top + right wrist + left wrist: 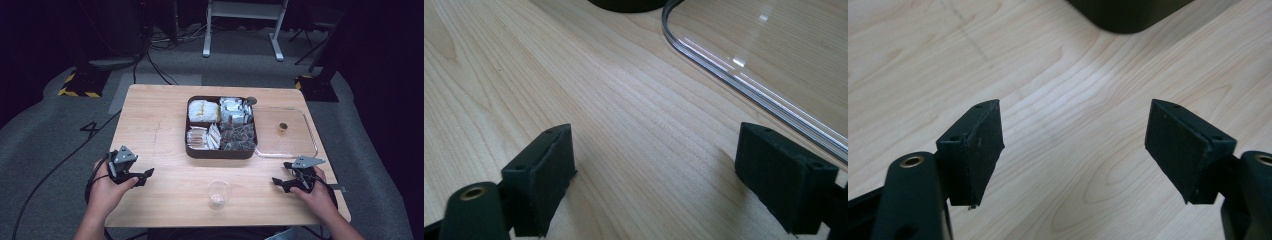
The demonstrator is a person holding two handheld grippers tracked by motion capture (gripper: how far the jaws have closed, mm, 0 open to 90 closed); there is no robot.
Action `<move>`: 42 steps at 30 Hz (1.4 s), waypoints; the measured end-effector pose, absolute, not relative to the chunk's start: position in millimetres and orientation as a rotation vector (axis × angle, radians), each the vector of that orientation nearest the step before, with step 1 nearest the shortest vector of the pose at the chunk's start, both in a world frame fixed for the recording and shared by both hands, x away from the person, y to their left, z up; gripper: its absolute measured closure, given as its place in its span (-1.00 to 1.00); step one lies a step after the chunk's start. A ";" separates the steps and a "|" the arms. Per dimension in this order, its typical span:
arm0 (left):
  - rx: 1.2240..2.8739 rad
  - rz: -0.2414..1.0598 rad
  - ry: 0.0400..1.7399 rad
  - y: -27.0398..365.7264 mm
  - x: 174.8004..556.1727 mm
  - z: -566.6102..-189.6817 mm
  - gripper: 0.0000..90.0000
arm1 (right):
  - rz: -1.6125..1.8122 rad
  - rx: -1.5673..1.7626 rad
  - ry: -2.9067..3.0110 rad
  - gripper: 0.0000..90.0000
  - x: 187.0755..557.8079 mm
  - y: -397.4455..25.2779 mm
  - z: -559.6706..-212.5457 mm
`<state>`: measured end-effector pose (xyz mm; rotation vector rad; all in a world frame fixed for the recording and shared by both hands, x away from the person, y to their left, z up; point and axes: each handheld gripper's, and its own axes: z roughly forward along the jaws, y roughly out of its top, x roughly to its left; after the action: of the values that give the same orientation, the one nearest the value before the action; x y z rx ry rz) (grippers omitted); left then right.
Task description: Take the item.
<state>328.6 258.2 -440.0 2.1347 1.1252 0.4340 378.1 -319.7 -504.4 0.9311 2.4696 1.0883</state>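
Note:
A dark divided tray in the middle of the wooden table holds wrapped snacks and packets in its compartments. Its clear lid lies flat to the right, with a small brown knob on it. A clear plastic cup stands near the front edge. My left gripper rests at the front left, open and empty; its view has the jaws wide apart over bare wood, the tray's corner beyond. My right gripper sits at the front right, open, the lid's rim ahead.
Grey carpet surrounds the table, with cables running across the floor at the back left. A white stand's legs are behind the table. Yellow-black striped bases sit at the left and right rear.

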 end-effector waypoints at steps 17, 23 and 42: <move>2.196 0.421 1.280 294.6 320.5 -485.2 -0.52 | 1.088 0.931 2.470 -0.64 378.1 -319.7 -504.4; 2.201 0.421 1.282 295.2 317.7 -493.7 -0.57 | 1.088 0.931 2.470 -0.64 378.0 -319.7 -504.4; 2.113 0.462 1.273 289.1 318.7 -506.5 -1.00 | 1.088 0.930 2.470 -0.64 378.0 -319.7 -504.4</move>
<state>318.7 289.1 -506.5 2.1134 1.2733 0.4622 378.0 -319.7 -504.4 0.9304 2.4699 1.0884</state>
